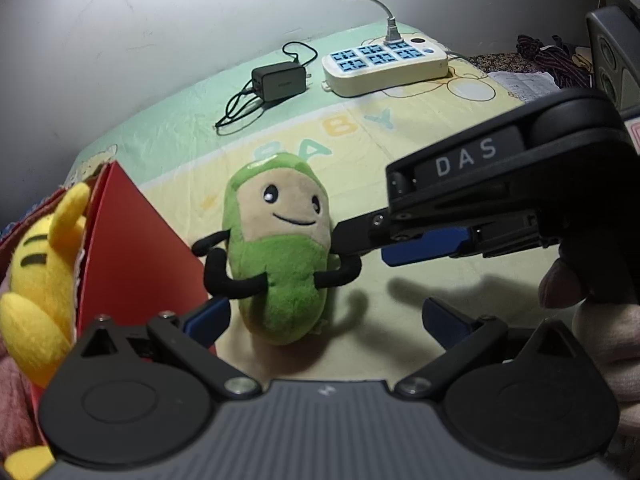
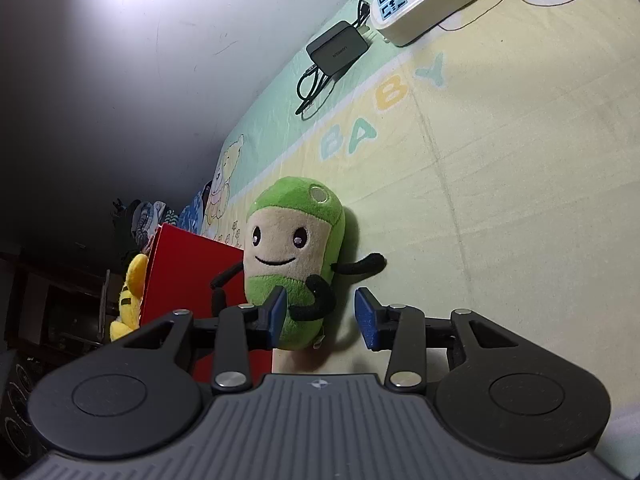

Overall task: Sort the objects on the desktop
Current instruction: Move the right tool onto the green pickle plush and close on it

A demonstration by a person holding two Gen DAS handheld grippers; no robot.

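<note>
A green plush toy (image 1: 276, 248) with a beige smiling face and black arms lies on the pastel mat, right beside a red box (image 1: 132, 248). My left gripper (image 1: 326, 320) stands open and wide, the toy's lower end between its blue pads without contact. From the right comes my right gripper (image 1: 372, 246), its tip at the toy's side. In the right wrist view the right gripper (image 2: 320, 314) is open around the green plush toy's (image 2: 292, 240) lower edge and one black arm; the left pad (image 2: 276, 312) overlaps the body, the right pad stands apart from it.
A yellow striped plush (image 1: 40, 280) sits in the red box (image 2: 188, 272) at the left. A black charger (image 1: 278, 80) with its cable and a cream power strip (image 1: 384, 64) lie at the mat's far edge by the wall. A person's hand (image 1: 600, 320) holds the right gripper.
</note>
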